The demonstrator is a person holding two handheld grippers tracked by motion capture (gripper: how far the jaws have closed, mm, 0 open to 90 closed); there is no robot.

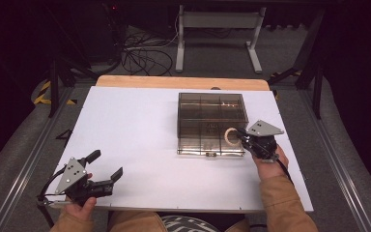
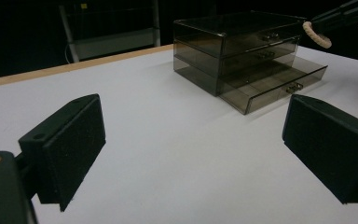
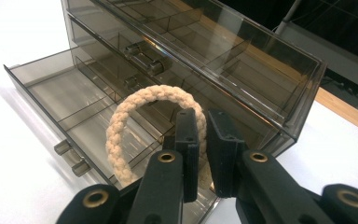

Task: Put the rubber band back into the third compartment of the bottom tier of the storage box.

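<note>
A smoked clear drawer box (image 1: 212, 113) stands right of the table's middle, its bottom drawer (image 1: 207, 147) pulled out toward me. My right gripper (image 1: 240, 136) is shut on a cream braided rope ring (image 1: 230, 137), which hangs over the drawer's right end. In the right gripper view the ring (image 3: 133, 116) loops left from the closed jaws (image 3: 203, 140), above the divided open drawer (image 3: 70, 95). My left gripper (image 1: 107, 165) rests open near the front left edge, holding nothing. The left gripper view has its wide-apart jaws (image 2: 196, 149) facing the box (image 2: 237, 46) and the ring (image 2: 318, 36).
The white tabletop (image 1: 135, 125) has a wooden strip (image 1: 174, 82) along its far edge. Beyond it are a grey stand (image 1: 217, 29) and floor cables (image 1: 140, 53). Metal rails (image 1: 24, 164) run along both sides of the table.
</note>
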